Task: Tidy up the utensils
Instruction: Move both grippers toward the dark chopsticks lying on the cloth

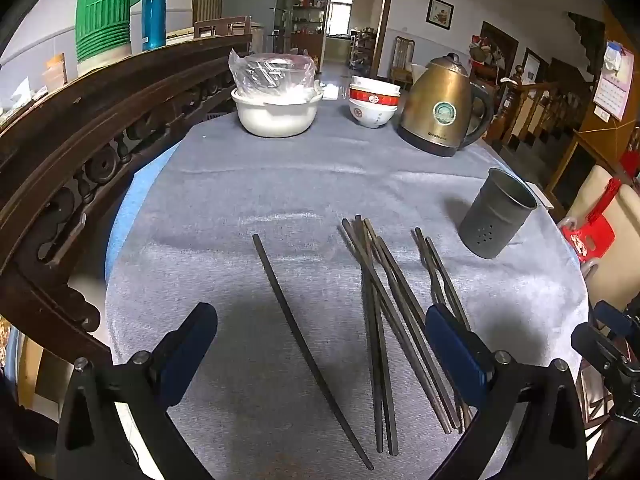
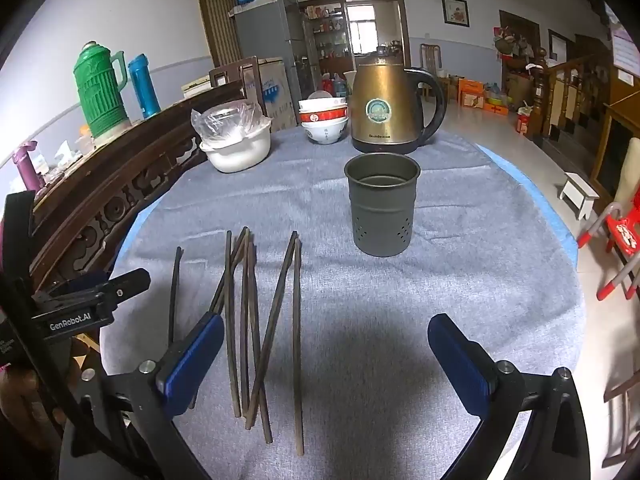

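Note:
Several dark chopsticks (image 1: 380,312) lie loose on the grey tablecloth (image 1: 248,200), in a crossed pile (image 2: 256,332). One single chopstick (image 1: 300,340) lies apart to their left. A grey metal utensil holder (image 1: 496,216) with holes stands upright and empty at the right (image 2: 382,204). My left gripper (image 1: 320,340) is open and empty, hovering above the single chopstick. My right gripper (image 2: 326,348) is open and empty, just right of the pile, in front of the holder.
At the table's far side stand a brass electric kettle (image 1: 444,108), stacked red-and-white bowls (image 1: 372,104) and a white pot with plastic-wrapped bowls (image 1: 276,108). A carved dark wooden rail (image 1: 80,152) borders the left. A red stool (image 2: 620,240) stands off the right edge.

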